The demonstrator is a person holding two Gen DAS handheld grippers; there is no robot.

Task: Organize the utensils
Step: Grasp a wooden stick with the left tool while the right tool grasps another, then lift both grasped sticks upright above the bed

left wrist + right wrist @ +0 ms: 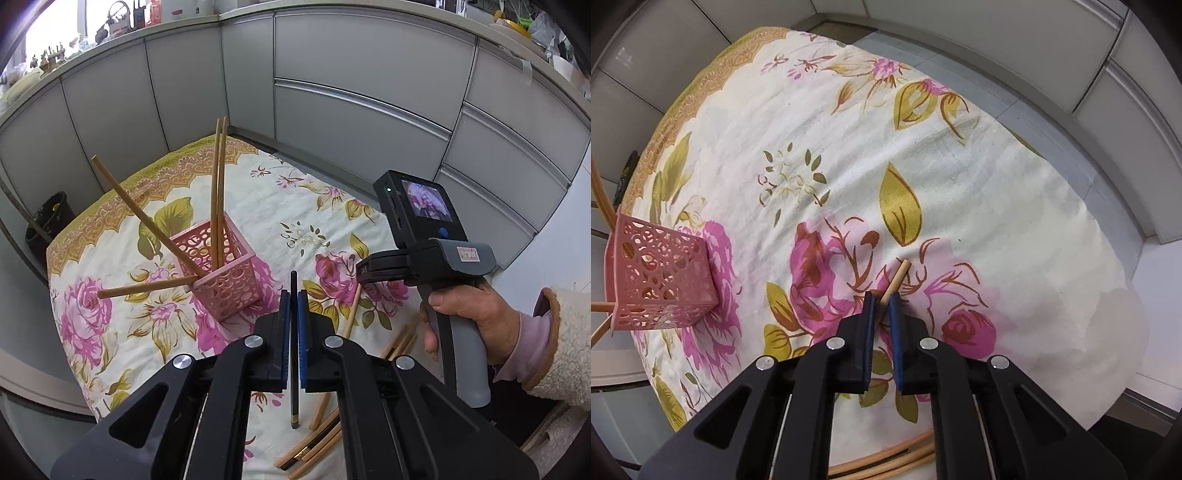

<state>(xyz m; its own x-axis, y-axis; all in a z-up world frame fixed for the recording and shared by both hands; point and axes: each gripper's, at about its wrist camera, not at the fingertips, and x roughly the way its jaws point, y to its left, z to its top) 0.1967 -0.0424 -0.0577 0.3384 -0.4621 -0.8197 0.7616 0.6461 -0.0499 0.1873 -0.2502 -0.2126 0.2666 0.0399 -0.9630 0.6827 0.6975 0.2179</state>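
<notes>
Your left gripper (294, 299) was clamped on a slim black chopstick (294, 387), its blue pads (285, 332) pressed against the stick from both sides. The stick ran upright between them, its tip poking out past the fingertips and its gold-banded end hanging below. Ahead and to the left of that gripper stood the pink square plastic basket with cut-out circles (225, 280) on the cream cloth printed with pink roses (295, 206). Two pale wooden chopsticks (218, 192) leaned nearly upright in it, a third (147, 221) slanted out to the left, and a fourth (147, 288) poked out low through its side. More wooden and dark chopsticks (314, 443) lay loose on the cloth beneath and to the right of the gripper.

Your right gripper (881, 301) pointed steeply down at the cloth, with a pale wooden chopstick (895, 280) between its fingertips. Its jaws were drawn in on that stick, whose blunt end stuck out just beyond the pads. The basket sat well off to its left. Your right hand (476, 321), in a fleecy cream sleeve (565, 347), gripped the grey handle.
</notes>
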